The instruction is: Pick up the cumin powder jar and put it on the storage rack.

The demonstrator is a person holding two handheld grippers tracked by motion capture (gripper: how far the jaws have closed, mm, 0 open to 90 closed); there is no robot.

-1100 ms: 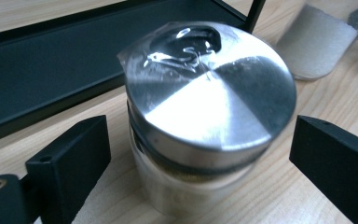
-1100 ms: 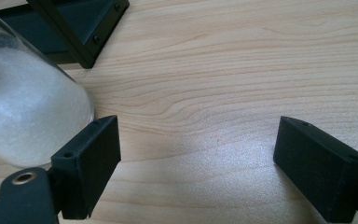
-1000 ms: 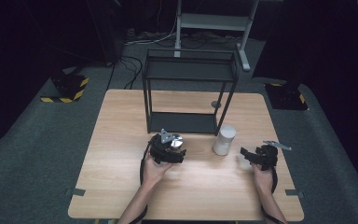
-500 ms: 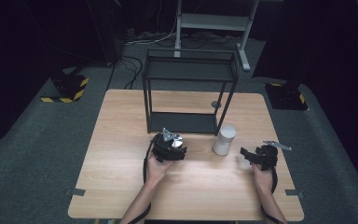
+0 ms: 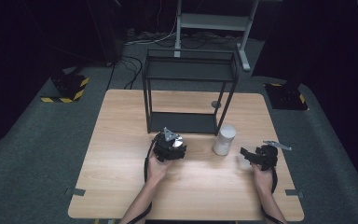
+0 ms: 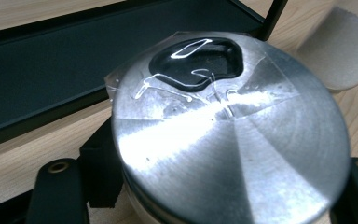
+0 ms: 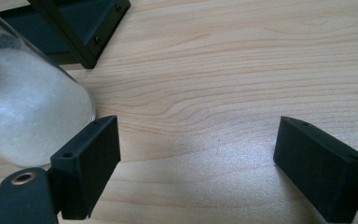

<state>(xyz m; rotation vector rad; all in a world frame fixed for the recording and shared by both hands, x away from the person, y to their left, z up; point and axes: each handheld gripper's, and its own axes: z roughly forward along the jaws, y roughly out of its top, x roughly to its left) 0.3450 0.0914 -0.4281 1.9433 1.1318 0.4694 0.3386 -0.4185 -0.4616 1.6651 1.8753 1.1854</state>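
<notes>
Here, on the wooden table (image 5: 121, 186), the left gripper (image 5: 169, 145) sits just in front of the black wire shelf (image 5: 189, 93), near its lower deck. Its jaws are clamped on a metal-lidded jar (image 6: 228, 135): in the left gripper view the brushed lid w/ a dark glossy blob under clear tape sits between the 2 black jaws, shelf deck just behind. Whether the jar rests on the table or is lifted can't be told.

Right of that, a white cylinder container (image 5: 224, 139) stands upright by the shelf's front right leg, apart from both grippers in the high view.

Further right, the right gripper (image 5: 251, 156) is held low over the table, jaws spread wide w/ nothing between them. In the right gripper view, the container w/ white grains (image 7: 25, 107) is just beside one jaw; contact can't be told.
</notes>
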